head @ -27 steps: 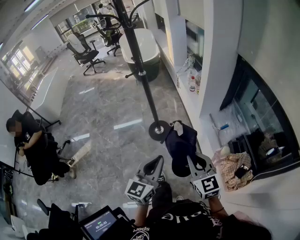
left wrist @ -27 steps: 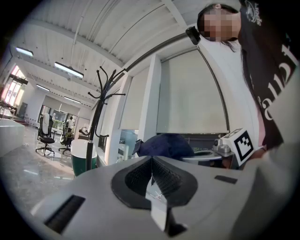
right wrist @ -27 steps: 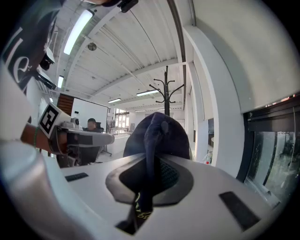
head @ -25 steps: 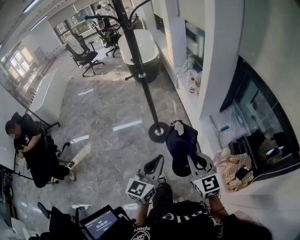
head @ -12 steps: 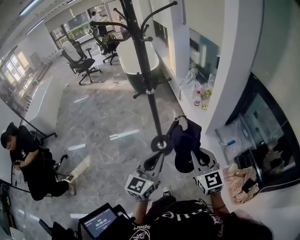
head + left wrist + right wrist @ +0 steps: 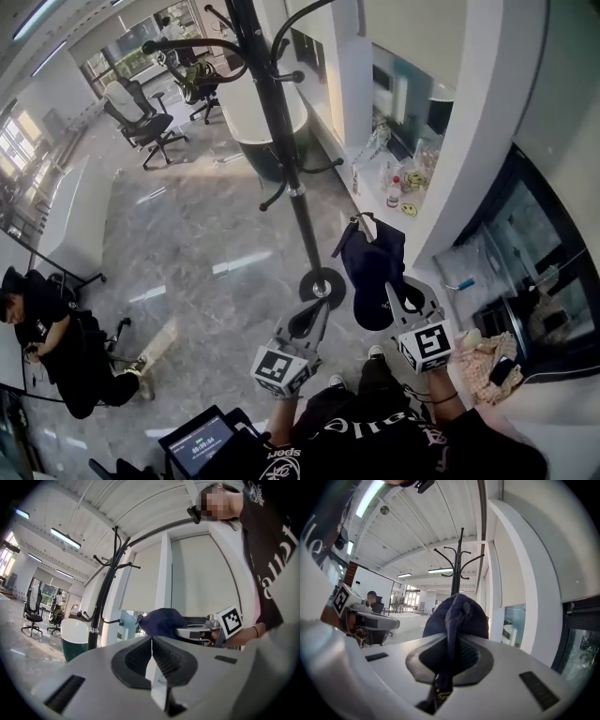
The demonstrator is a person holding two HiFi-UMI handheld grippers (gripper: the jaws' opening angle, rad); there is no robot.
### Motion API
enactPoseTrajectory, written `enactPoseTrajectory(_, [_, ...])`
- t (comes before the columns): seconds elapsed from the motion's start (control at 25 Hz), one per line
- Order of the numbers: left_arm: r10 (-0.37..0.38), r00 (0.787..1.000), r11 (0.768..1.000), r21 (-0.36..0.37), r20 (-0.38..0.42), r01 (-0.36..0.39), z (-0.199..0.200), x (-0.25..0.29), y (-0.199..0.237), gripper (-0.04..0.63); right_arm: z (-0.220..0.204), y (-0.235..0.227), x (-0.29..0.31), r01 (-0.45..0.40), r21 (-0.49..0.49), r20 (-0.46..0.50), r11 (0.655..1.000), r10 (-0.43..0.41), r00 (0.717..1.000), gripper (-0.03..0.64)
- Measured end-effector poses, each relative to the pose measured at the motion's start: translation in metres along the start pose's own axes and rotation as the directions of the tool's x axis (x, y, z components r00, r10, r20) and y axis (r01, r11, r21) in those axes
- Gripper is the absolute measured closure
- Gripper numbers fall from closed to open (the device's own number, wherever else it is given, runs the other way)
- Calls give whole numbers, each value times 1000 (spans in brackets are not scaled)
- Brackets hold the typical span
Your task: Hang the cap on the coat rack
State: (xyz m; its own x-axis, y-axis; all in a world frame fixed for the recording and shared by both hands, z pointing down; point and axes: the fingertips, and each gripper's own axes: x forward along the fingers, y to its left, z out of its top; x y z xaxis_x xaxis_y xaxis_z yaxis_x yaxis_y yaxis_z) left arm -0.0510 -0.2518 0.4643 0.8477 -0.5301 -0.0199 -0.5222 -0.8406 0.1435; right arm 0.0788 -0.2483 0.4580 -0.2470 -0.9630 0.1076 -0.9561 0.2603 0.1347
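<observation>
The black coat rack stands on a round base just ahead of me, its curved hooks high up. In the right gripper view the rack rises behind the navy cap. My right gripper is shut on a fold of the cap and holds it right of the pole, above the base. The cap's fabric runs down between the right gripper jaws. My left gripper is shut and empty, left of the cap. The left gripper view shows the cap ahead to the right.
A white pillar and a ledge with bottles are close on the right. A dark tub and office chairs stand behind the rack. A person sits at the far left. A plaid cloth lies at the right.
Both grippers and the cap have moved forward and up, closer to the rack's pole. The head view has tilted up, so the rack's hooks show larger.
</observation>
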Motion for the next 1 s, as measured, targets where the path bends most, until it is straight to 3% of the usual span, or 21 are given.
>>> enactPoseTrajectory(0.16, [33,999,999,-3,-1,-33,-3,33,24,591,1,-38,39,-8,-12,8,1000,8,1000,589])
enactPoseTrajectory(0.56, [180,981,984,-25,66,-179,13,119,84,591,2,-117,142,-133,-60,6,989,133,991,589])
enactPoseTrajectory(0.8, [249,967,968,-24,49,-248,14,147,105,591,-5,-142,187,-198,-47,-2,979,198,980,589])
enactPoseTrajectory(1.0, [296,954,955,-28,51,-295,14,151,117,591,-22,-138,215,-271,-36,-51,962,269,962,589])
